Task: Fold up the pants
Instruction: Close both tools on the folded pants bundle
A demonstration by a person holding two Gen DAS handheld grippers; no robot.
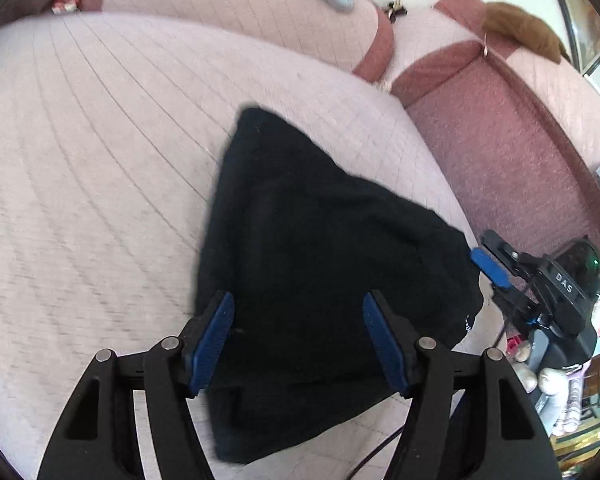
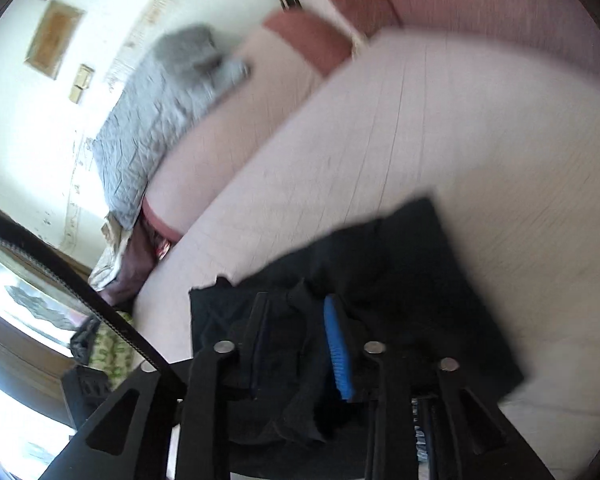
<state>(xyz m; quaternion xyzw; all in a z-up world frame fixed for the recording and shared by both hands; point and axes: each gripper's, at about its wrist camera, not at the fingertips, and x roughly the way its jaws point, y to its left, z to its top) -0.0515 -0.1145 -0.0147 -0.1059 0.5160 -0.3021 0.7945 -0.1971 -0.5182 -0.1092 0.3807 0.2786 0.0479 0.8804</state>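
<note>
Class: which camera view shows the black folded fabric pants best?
The left wrist view: the black folded fabric pants lie sharp and nearly whole on the quilted cushion. The right wrist view shows them blurred and partly hidden.

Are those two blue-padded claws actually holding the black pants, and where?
Left gripper is open above the pants, holding nothing. Right gripper has a fold between its pads; a grip cannot be told.
</note>
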